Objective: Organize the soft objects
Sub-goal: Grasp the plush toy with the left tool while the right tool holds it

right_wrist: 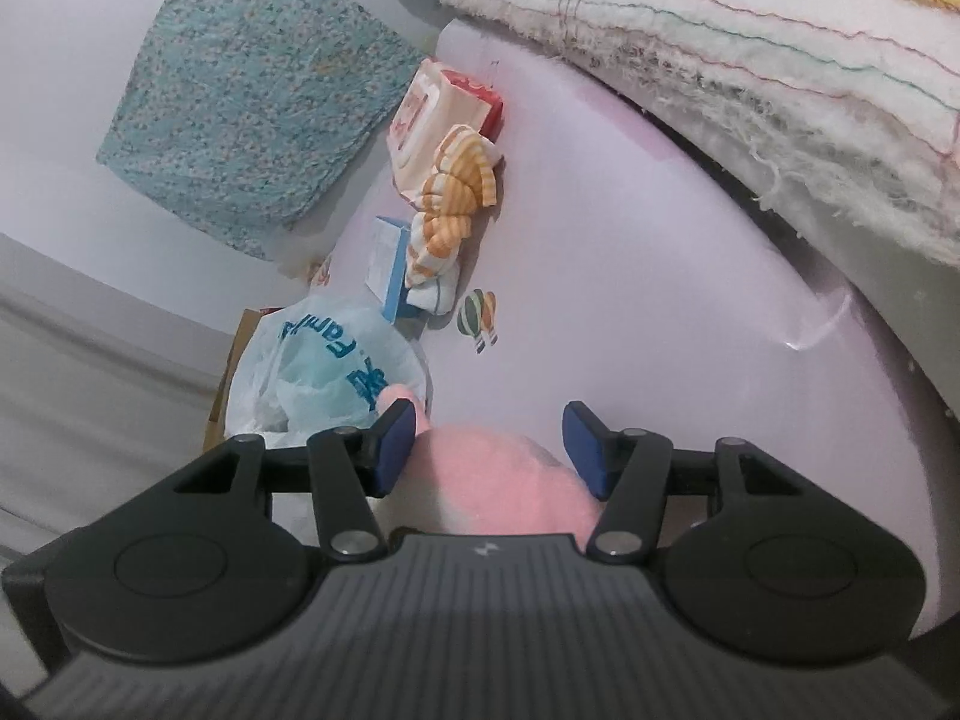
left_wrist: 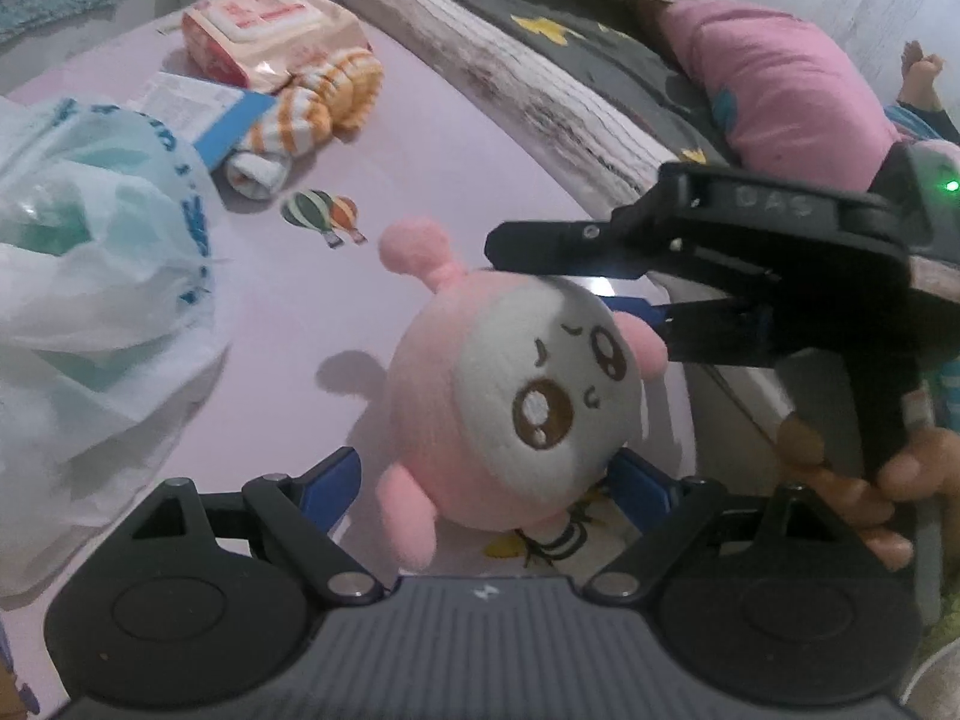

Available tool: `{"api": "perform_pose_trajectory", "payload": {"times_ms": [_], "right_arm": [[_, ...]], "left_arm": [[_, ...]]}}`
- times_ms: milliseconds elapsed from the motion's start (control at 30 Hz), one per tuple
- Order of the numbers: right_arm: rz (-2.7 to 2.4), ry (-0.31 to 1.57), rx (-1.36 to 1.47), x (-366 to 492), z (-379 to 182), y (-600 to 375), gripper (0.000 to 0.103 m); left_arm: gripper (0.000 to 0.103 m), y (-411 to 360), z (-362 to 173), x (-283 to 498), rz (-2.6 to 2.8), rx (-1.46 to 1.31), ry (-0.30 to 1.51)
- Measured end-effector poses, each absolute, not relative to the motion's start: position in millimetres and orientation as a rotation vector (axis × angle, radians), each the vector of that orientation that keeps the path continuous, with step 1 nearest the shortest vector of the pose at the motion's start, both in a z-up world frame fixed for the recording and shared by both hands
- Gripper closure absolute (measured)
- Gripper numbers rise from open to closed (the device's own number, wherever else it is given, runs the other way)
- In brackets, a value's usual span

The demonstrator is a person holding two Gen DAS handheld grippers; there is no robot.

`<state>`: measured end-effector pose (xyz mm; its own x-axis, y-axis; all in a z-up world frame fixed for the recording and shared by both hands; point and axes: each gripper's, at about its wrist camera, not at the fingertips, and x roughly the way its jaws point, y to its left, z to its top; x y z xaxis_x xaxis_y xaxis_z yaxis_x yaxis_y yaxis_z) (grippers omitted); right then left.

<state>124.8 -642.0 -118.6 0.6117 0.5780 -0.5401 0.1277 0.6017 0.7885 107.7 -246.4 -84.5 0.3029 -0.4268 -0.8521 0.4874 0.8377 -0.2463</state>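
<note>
- A round pink-and-white plush toy (left_wrist: pixel 510 414) with an embroidered face sits between both claws, above a pale lilac surface (left_wrist: pixel 312 300) printed with hot-air balloons (left_wrist: pixel 327 216).
- In the left wrist view, the left gripper (left_wrist: pixel 489 480) has its blue-padded fingers spread wide, one on each side of the toy's lower half; the pads do not press on it.
- The toy's pink foot (left_wrist: pixel 408 525) hangs just beside the left pad, and its face is tilted toward the camera.
- The right gripper (left_wrist: pixel 624 294) reaches in from the right of that view, held by a hand (left_wrist: pixel 864 486). Its upper finger lies across the top of the toy's head and its lower finger meets the toy's right side, so it pinches the toy.
- In the right wrist view, the right gripper (right_wrist: pixel 489 450) shows its two blue pads partly closed, with the plush toy (right_wrist: pixel 498 480) filling the gap; the left pad touches the pink fur, while contact at the right pad is hard to tell.
- Farther off on the surface lie a striped orange-and-white cloth (left_wrist: pixel 324 102), a pack of wipes (left_wrist: pixel 270 30) and a blue-edged packet (left_wrist: pixel 204 114).
- A white plastic bag (left_wrist: pixel 90 276) with blue print sits to the left, near the toy.
- A folded quilt (left_wrist: pixel 540 96) and a pink pillow (left_wrist: pixel 774 90) lie along the far right.
</note>
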Motion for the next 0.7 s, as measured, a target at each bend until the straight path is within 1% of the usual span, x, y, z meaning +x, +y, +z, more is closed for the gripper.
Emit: {"api": "perform_pose_trajectory", "payload": {"times_ms": [133, 500, 600, 700], "right_arm": [[0.316, 0.907, 0.903, 121.0, -114.3, -645.3, 0.044], [0.359, 0.905, 1.007, 112.8, -122.7, -652.7, 0.032], [0.366, 0.907, 0.992, 110.2, -121.0, -650.0, 0.032], [0.371, 0.912, 0.978, 107.2, -120.5, -647.6, 0.032]], "left_arm": [[0.013, -250.9, -88.5, 107.4, -0.621, 0.066, 1.123], [0.011, -246.4, -83.1, 107.3, -0.65, 0.005, 1.133], [0.012, -245.7, -82.7, 107.6, -0.638, 0.008, 1.128], [0.014, -244.3, -79.6, 106.1, -0.641, 0.007, 1.105]]}}
